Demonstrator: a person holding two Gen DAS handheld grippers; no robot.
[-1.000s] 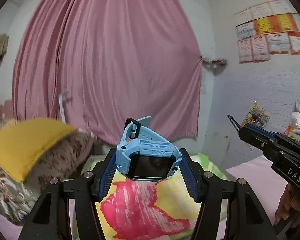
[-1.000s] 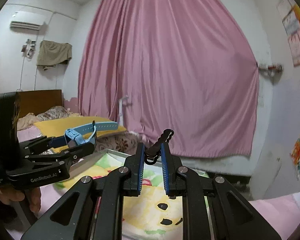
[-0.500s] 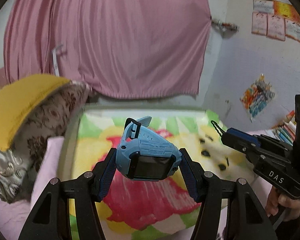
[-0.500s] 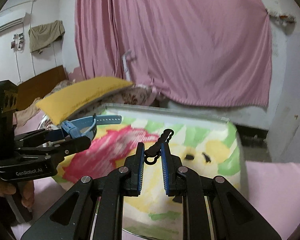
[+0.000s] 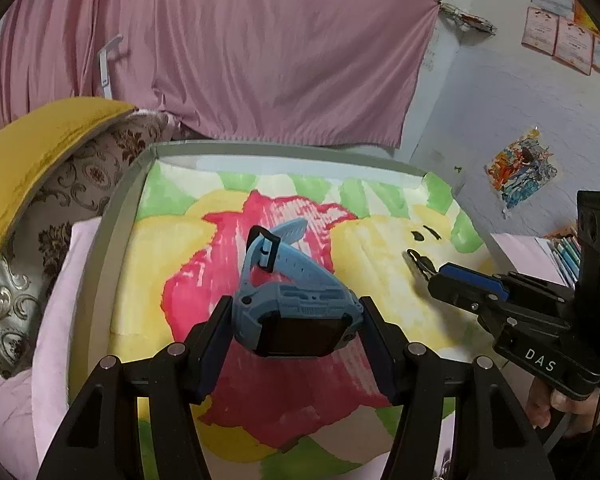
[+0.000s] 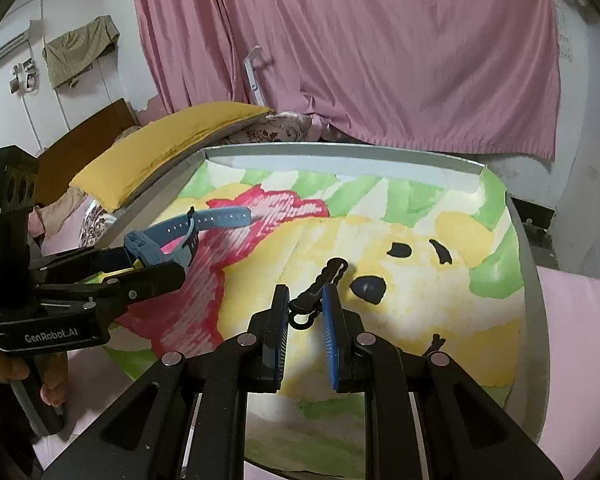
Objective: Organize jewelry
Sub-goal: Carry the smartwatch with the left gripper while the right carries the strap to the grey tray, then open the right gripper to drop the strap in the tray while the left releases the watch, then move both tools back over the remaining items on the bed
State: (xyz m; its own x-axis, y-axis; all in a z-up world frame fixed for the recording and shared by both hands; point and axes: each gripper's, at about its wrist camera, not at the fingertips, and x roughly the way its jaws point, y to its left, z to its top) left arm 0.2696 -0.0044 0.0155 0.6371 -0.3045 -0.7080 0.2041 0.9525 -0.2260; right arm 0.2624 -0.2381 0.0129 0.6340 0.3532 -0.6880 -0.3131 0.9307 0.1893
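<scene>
While hovering over tray (image 5: 112,216), left view: I'm clamping left gripper (image 5: 296,332) on blue watch (image 5: 296,312), strap sticking up; nothing set down yet. Right gripper (image 5: 428,270) edging in, its load too small to read.

Right view: I'm pinching black beaded piece (image 6: 316,292), possibly bracelet, lower end hiding between pads; both items remaining unplaced.

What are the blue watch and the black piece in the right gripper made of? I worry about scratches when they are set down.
The blue watch looks like matte moulded plastic with a soft rubbery strap: punched holes, a bent tail. Its screen is glossy, maybe glass or plastic. The black hair clip looks like matte plastic, though metal cannot be ruled out. The tray has a grey rim, apparently metal.
</scene>
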